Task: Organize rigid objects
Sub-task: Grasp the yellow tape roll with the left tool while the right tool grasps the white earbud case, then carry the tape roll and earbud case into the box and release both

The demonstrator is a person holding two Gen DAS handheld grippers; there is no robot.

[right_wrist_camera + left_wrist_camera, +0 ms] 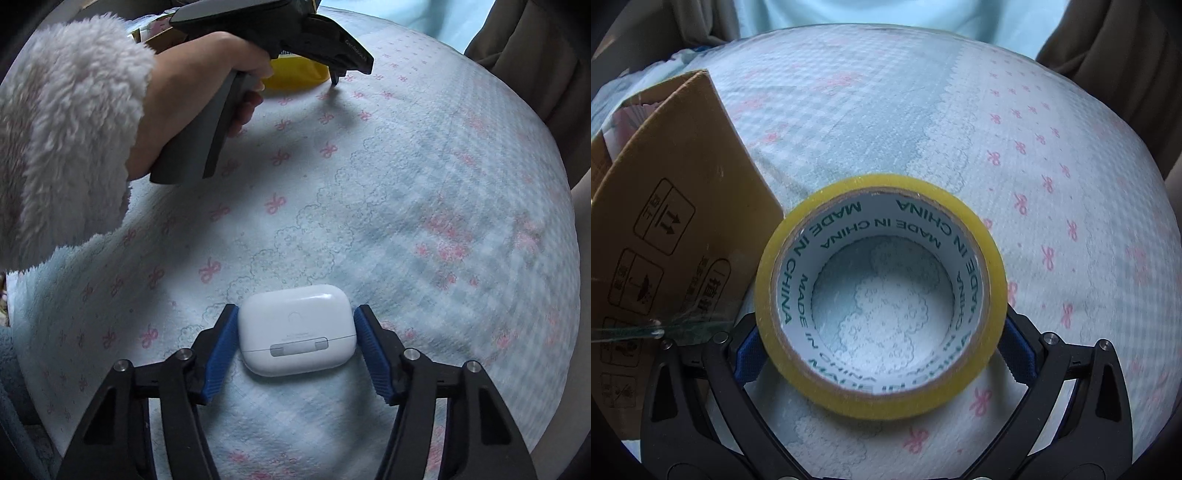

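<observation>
A yellow tape roll (991, 266), printed inside with green letters, sits between the blue pads (750, 354) of my left gripper (882, 347), which is shut on its sides just above the cloth. In the right wrist view that left gripper (334, 79) is at the top, held by a hand (192, 88) in a fluffy sleeve, with the tape roll (295, 75) under it. A white earbud case (295, 332) lies on the cloth with its hinge toward the camera. My right gripper (295, 350) is shut on it, one pad (221, 350) on each short side.
An open cardboard box (676, 206) stands at the left, its flap next to the tape roll, with clear tape on its edge. A pale blue cloth with pink bows (406, 184) covers the surface. Brown fabric (1126, 55) hangs behind at the right.
</observation>
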